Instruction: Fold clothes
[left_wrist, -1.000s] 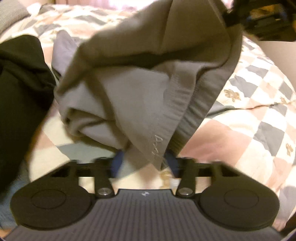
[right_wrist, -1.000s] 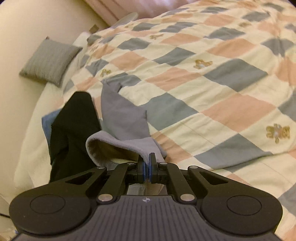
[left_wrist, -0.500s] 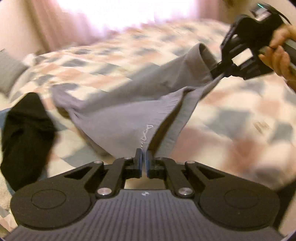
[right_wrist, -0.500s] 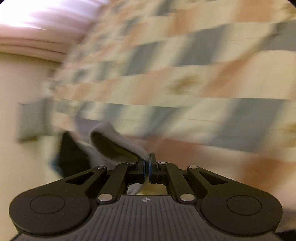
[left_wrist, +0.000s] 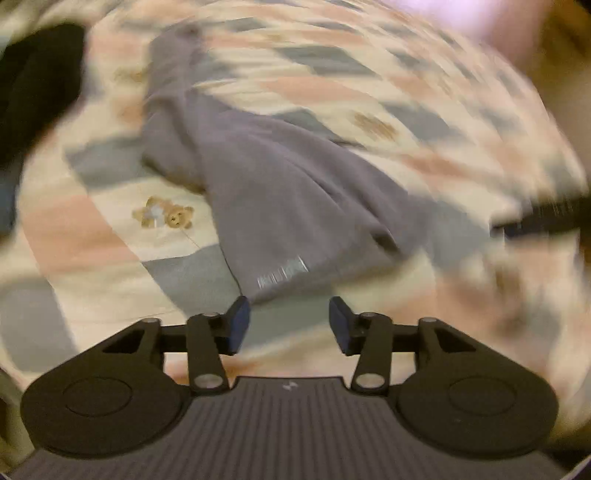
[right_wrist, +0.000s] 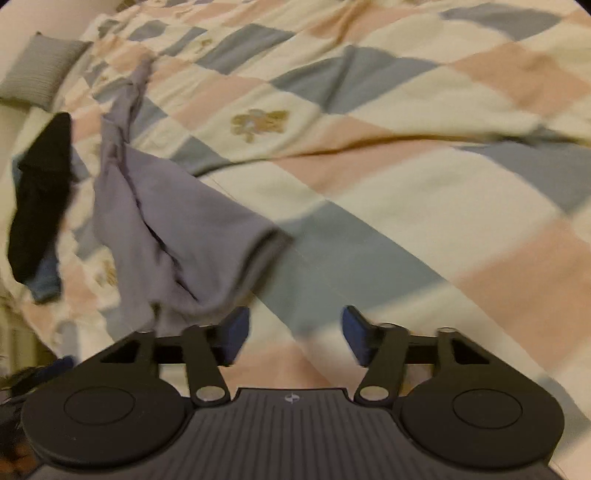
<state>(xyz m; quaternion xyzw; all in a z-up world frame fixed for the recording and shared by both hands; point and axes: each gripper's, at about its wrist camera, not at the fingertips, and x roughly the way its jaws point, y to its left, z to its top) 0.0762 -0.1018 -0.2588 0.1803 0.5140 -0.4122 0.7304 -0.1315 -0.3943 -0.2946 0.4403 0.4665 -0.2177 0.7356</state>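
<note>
Left wrist view: grey garment (left_wrist: 280, 192) on quilt (left_wrist: 92, 229), left gripper (left_wrist: 290, 325) and right gripper (right_wrist: 295, 334) both spread, empty.

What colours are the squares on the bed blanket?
The quilt has cream, pink and grey-blue squares, some with little teddy bears. The right wrist view shows it best.

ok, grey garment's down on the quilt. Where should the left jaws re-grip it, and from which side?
Probably the hem corner by the pale print on the grey garment, the part nearest the open left gripper. Come in low, straight ahead along the quilt: that edge lies flat and faces the jaws, while further off the cloth bunches into folds.
</note>
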